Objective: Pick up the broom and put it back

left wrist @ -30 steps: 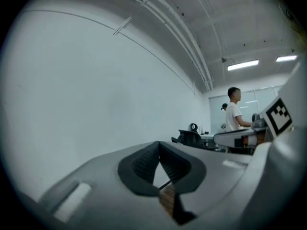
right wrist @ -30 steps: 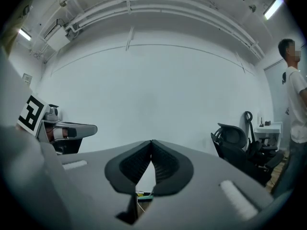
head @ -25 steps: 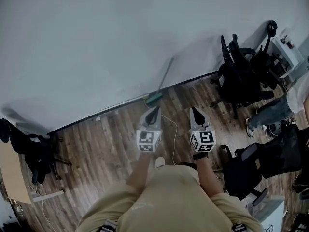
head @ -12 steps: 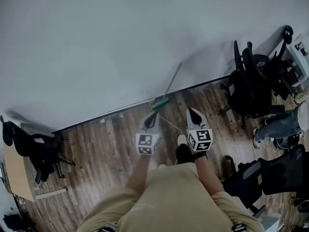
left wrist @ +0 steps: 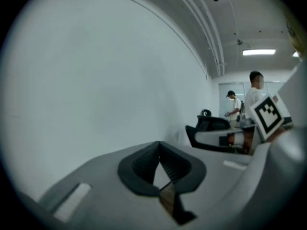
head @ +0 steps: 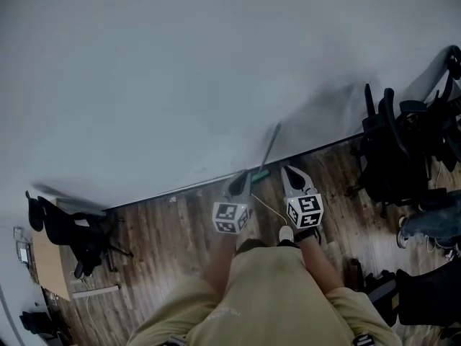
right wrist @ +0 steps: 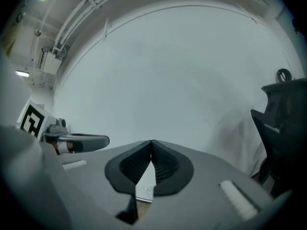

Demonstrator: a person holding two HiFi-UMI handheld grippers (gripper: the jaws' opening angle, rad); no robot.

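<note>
A white wall fills the far side and meets the wood floor along a dark baseboard that runs from the near left up to the far right. The strip of floor in front of the baseboard lies open to the left as far as a black chair. A cluster of black chairs closes it in on the right, well apart from the grippers. A thin white cable lies on the floor between the two arms. The broom has a slim grey handle and a small green head. It stands at the foot of the wall, head down on the floor by the baseboard. Its long handle leans against the wall and slants up toward the far right. It sits just beyond the tips of both grippers, between them. The left gripper is clenched, its tips meeting with nothing between them. The right gripper is clenched and empty as well. Both point toward the wall.
</note>
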